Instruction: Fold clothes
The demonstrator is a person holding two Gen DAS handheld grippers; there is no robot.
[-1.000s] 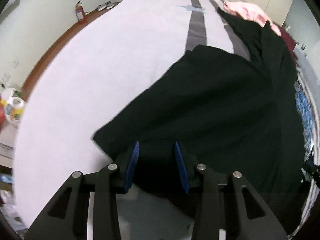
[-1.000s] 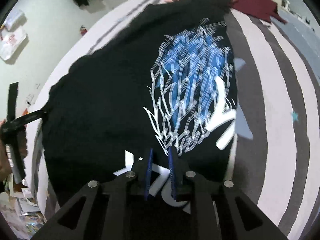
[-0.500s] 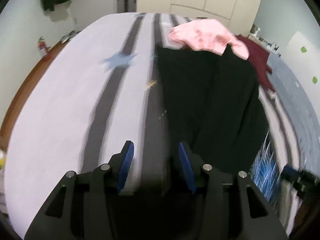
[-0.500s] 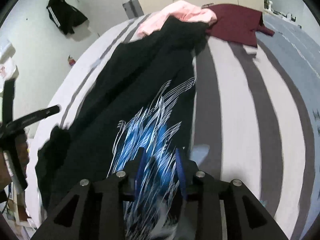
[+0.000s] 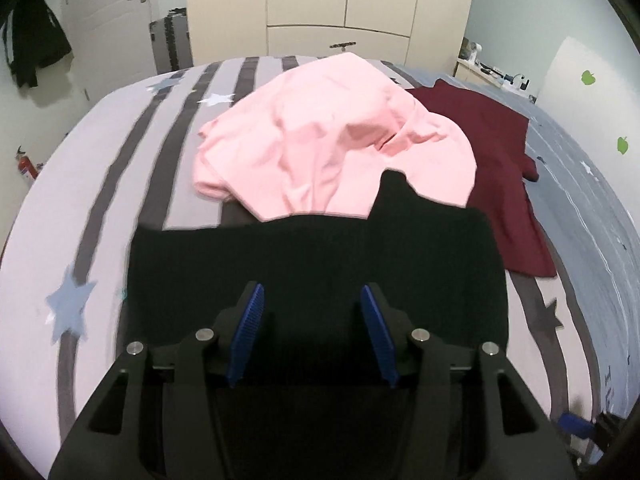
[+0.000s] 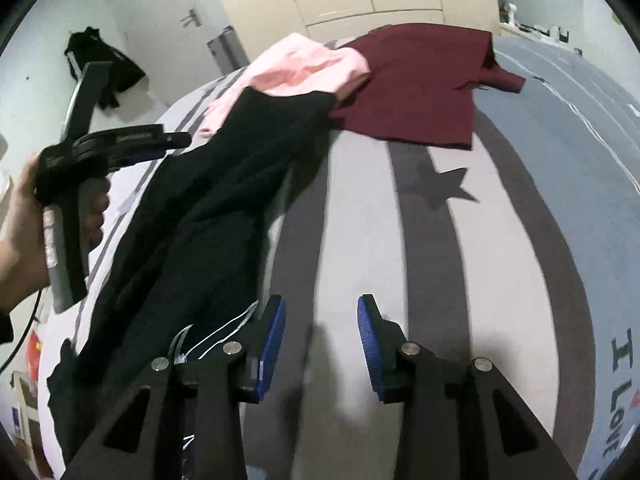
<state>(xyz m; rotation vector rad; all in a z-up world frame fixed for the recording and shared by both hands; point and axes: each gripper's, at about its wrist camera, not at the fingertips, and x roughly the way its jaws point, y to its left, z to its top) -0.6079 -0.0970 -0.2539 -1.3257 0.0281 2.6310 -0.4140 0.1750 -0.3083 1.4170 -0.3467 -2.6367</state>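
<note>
I had both grippers angled down over the striped bed (image 5: 120, 152). My left gripper (image 5: 312, 332) hung above the black shirt (image 5: 320, 256); its jaws were opening, about halfway apart, and the blue pads (image 5: 250, 328) pressed on nothing, with the dark cloth lying beneath the gap rather than pinched in it. My right gripper (image 6: 322, 344) was also opening, to a moderate gap, and between its pads I saw only bare grey-and-white bedcover, no fabric. In the right wrist view the black shirt (image 6: 208, 216) ran as a long folded band from beside that gripper's left finger up the bed, with a bit of its white print showing near the finger. Its far end lay against the pink shirt (image 5: 332, 148), which sat crumpled toward the head of the bed and partly overlapped the maroon shirt (image 5: 496, 160) spread flat to its right. At the left of that view, a hand (image 6: 24, 232) held the left gripper (image 6: 160, 146) by its handle above the black shirt.
</note>
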